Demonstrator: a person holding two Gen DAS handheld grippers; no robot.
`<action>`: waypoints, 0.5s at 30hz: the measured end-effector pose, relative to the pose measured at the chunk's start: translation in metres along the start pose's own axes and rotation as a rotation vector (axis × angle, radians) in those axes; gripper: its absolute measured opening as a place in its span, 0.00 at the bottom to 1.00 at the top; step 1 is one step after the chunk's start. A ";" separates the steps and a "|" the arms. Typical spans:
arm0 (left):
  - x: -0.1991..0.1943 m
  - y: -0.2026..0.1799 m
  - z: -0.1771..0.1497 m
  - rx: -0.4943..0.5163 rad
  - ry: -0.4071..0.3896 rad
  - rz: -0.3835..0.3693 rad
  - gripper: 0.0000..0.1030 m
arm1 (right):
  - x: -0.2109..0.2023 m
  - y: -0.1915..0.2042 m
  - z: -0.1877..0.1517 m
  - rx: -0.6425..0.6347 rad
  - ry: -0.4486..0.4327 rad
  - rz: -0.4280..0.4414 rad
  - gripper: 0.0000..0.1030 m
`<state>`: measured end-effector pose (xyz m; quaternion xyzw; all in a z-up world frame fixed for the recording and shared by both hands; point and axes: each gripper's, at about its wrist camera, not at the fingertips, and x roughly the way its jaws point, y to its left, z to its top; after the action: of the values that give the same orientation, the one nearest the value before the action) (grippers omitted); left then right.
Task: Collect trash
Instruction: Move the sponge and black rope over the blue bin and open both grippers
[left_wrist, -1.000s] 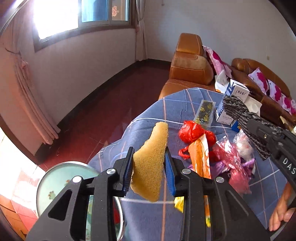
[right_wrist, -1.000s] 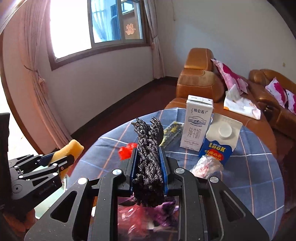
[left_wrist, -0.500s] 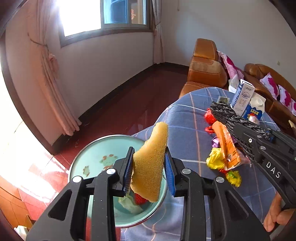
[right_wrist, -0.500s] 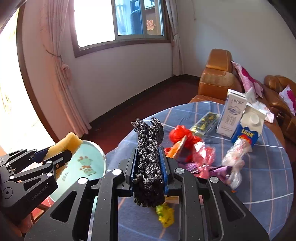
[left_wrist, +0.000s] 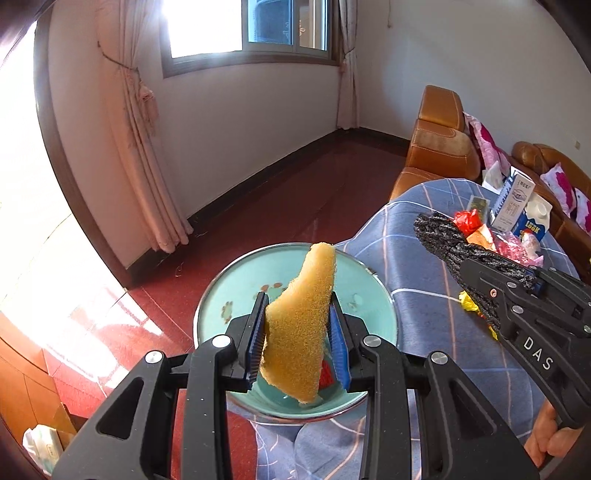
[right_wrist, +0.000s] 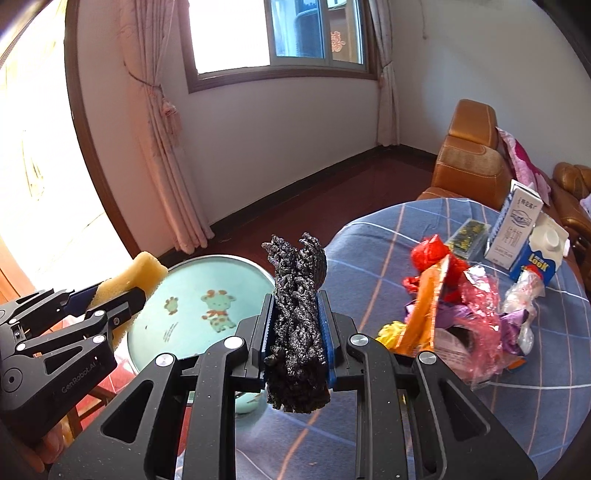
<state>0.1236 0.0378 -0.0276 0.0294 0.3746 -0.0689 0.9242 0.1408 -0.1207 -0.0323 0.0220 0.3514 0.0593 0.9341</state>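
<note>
My left gripper (left_wrist: 297, 300) is shut on a yellow sponge scrap (left_wrist: 299, 332) and hangs over a teal basin (left_wrist: 236, 284) with cartoon prints beside the table. A red scrap (left_wrist: 327, 373) lies in the basin behind the sponge. My right gripper (right_wrist: 295, 297) is shut on a black glittery knitted rag (right_wrist: 295, 280), just right of the basin (right_wrist: 192, 325) at the table's edge. Seen from the left wrist, the rag (left_wrist: 443, 236) and right gripper (left_wrist: 491, 275) sit to the right above the tablecloth. In the right wrist view the left gripper (right_wrist: 122, 293) and sponge (right_wrist: 147, 264) are at the left.
A round table with a blue checked cloth (right_wrist: 373, 229) carries a heap of wrappers and plastic bags (right_wrist: 461, 310), a dark packet (right_wrist: 467, 234) and two milk cartons (right_wrist: 515, 229) (right_wrist: 541, 254). Brown leather sofas (right_wrist: 467, 155) stand behind. Red floor, curtains and a window fill the left.
Both grippers have swung left, away from the trash heap on the table, and now hang at the teal basin. Each still holds its piece.
</note>
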 end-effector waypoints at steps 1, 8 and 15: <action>0.000 0.003 -0.001 -0.005 0.003 0.004 0.31 | 0.001 0.004 -0.001 -0.004 0.003 0.004 0.22; 0.004 0.026 -0.011 -0.035 0.022 0.024 0.31 | 0.011 0.023 -0.004 -0.028 0.024 0.028 0.22; 0.014 0.040 -0.018 -0.068 0.052 0.045 0.31 | 0.023 0.042 -0.011 -0.038 0.054 0.062 0.22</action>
<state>0.1277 0.0779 -0.0502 0.0079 0.3997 -0.0346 0.9160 0.1468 -0.0763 -0.0517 0.0134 0.3744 0.0955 0.9222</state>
